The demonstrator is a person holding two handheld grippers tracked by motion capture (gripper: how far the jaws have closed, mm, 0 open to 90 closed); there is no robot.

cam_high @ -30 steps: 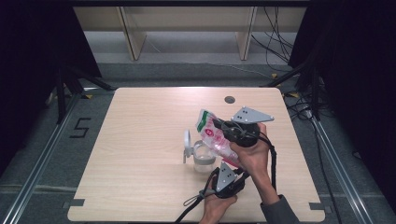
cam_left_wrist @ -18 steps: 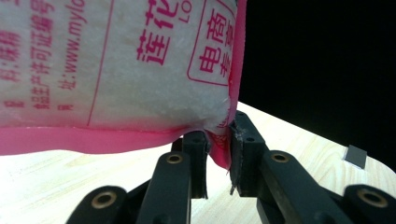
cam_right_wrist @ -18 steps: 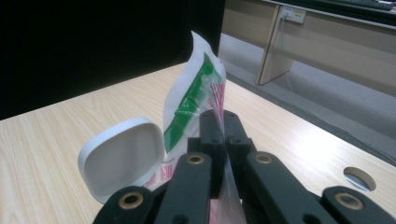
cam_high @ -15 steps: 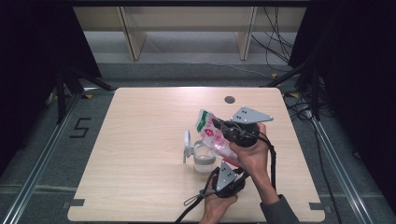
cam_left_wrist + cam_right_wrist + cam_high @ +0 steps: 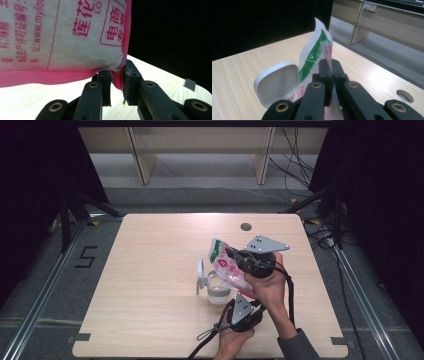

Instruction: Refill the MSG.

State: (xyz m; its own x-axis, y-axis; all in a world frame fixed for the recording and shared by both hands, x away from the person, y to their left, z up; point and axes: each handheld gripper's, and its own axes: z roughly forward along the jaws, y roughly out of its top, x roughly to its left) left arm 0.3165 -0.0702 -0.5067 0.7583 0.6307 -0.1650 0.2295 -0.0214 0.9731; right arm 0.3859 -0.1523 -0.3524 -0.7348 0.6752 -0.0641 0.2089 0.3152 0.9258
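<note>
A pink and white rice bag (image 5: 226, 266) with a green top hangs tilted over a clear container (image 5: 218, 291), whose white lid (image 5: 200, 273) stands flipped open. My right gripper (image 5: 234, 255) is shut on the bag's upper part. In the right gripper view its jaws pinch the bag (image 5: 317, 50) beside the white lid (image 5: 278, 82). My left gripper (image 5: 246, 296) comes up from below and is shut on the bag's bottom corner. The left gripper view has the bag (image 5: 75, 32) just above the left gripper (image 5: 117, 75), whose jaws clamp the pink seam.
The light wooden table (image 5: 150, 285) has a round cable hole (image 5: 245, 226) near its far edge, also seen as the hole (image 5: 405, 95) in the right gripper view. Wooden shelving (image 5: 200, 150) and cables (image 5: 300, 150) lie beyond the table.
</note>
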